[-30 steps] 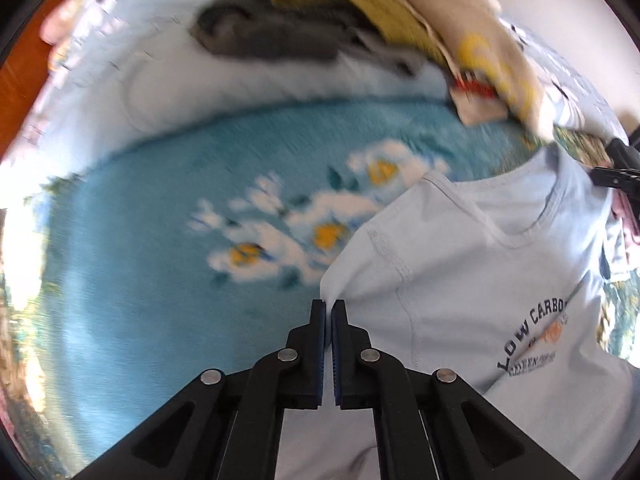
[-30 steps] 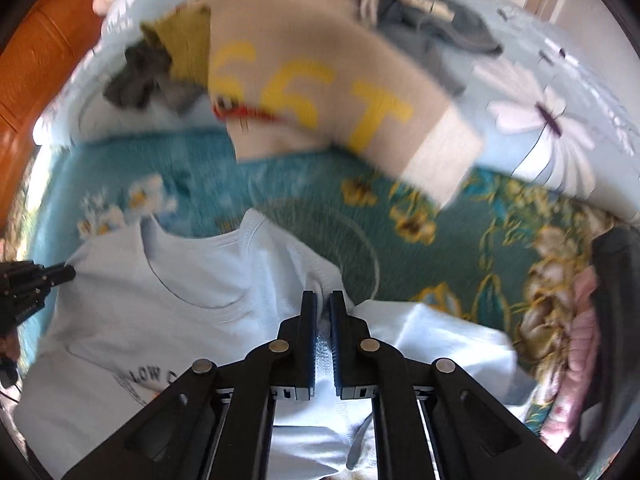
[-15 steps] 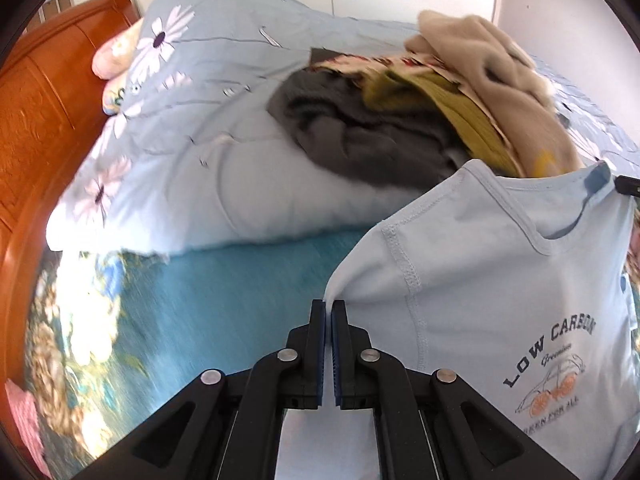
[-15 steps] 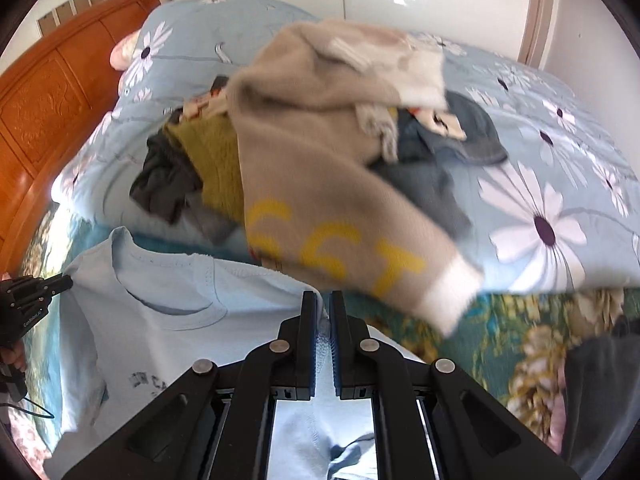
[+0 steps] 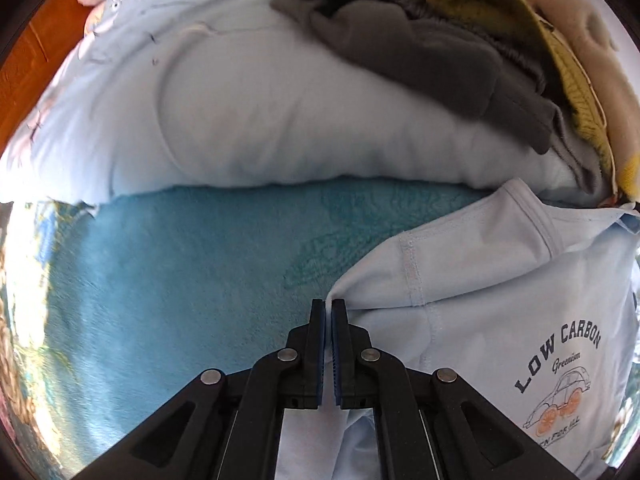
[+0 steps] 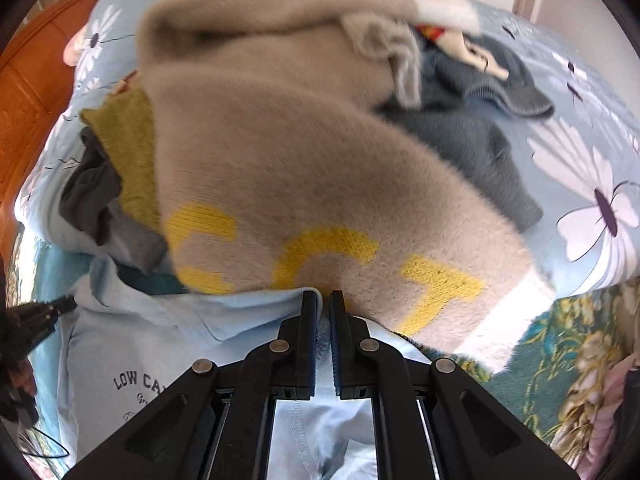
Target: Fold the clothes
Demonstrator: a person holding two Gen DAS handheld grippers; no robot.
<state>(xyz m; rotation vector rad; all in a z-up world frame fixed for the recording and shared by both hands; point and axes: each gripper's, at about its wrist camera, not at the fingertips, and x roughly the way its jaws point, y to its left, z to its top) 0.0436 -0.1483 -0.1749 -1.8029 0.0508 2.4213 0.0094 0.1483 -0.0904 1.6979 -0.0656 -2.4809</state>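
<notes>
A pale blue T-shirt (image 5: 500,280) printed "LOW CARBON" hangs stretched between my two grippers over the teal blanket (image 5: 180,272). My left gripper (image 5: 329,304) is shut on the shirt's shoulder edge by the sleeve seam. In the right wrist view the same T-shirt (image 6: 132,344) spreads left and below, and my right gripper (image 6: 325,296) is shut on its other shoulder, right against a beige sweater (image 6: 300,168) with yellow letters. The left gripper (image 6: 48,312) shows at the left edge of that view.
A heap of clothes lies on a pale blue flowered duvet (image 5: 248,112): a dark grey garment (image 5: 420,48), an olive knit (image 5: 520,28), a blue-grey garment (image 6: 480,120). An orange wooden headboard (image 6: 28,92) stands at the left. A flowered teal blanket (image 6: 552,344) lies at the right.
Both grippers have carried the T-shirt toward the duvet and the clothes heap and lower. The beige sweater now fills the right wrist view just ahead of the fingertips.
</notes>
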